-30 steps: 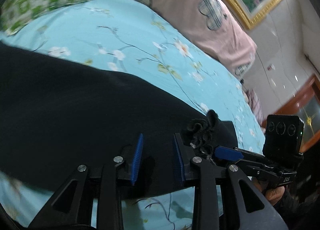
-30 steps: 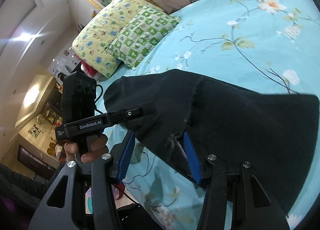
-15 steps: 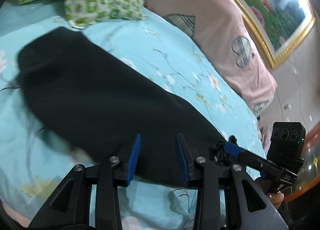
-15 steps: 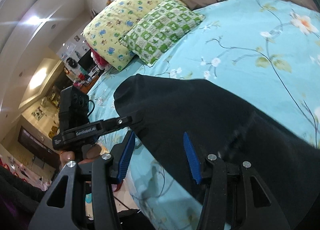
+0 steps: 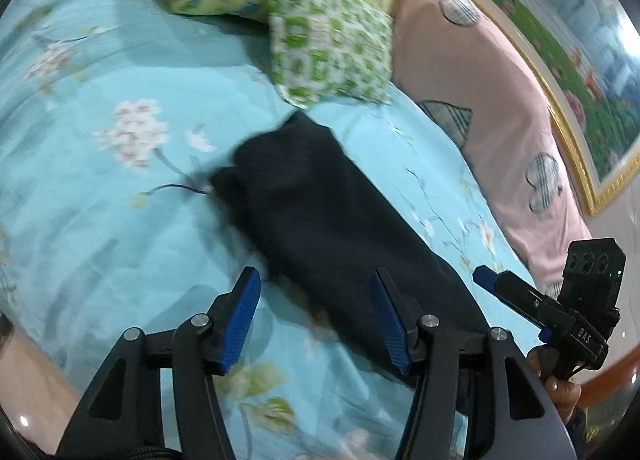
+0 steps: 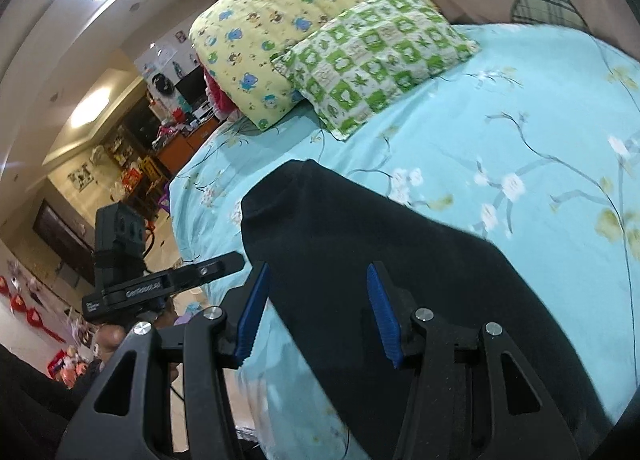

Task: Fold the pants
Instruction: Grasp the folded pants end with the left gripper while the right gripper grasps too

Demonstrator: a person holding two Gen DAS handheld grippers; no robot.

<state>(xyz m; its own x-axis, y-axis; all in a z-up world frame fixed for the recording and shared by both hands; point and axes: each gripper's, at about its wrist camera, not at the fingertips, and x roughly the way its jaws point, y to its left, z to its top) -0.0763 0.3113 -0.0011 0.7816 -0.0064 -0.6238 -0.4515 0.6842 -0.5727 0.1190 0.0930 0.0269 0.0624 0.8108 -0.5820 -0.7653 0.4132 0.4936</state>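
The black pants (image 5: 320,219) lie folded in a long strip on the light blue floral bedspread (image 5: 100,179). My left gripper (image 5: 316,320) is open and empty above the strip's near end. In the right wrist view the pants (image 6: 380,240) run from the middle to the lower right. My right gripper (image 6: 316,312) is open and empty over the pants' near edge. The right gripper also shows in the left wrist view (image 5: 548,308), and the left gripper shows in the right wrist view (image 6: 160,284).
A green checked pillow (image 6: 376,55) and a yellow patterned pillow (image 6: 280,27) lie at the head of the bed. A pink headboard cushion (image 5: 500,99) and a gold-framed picture (image 5: 580,59) stand behind. The bed's edge (image 6: 192,227) drops to the room floor at left.
Both grippers have pulled back and up from the pants. The left gripper's jaws have opened wide. More of the bed and the pillows has come into view.
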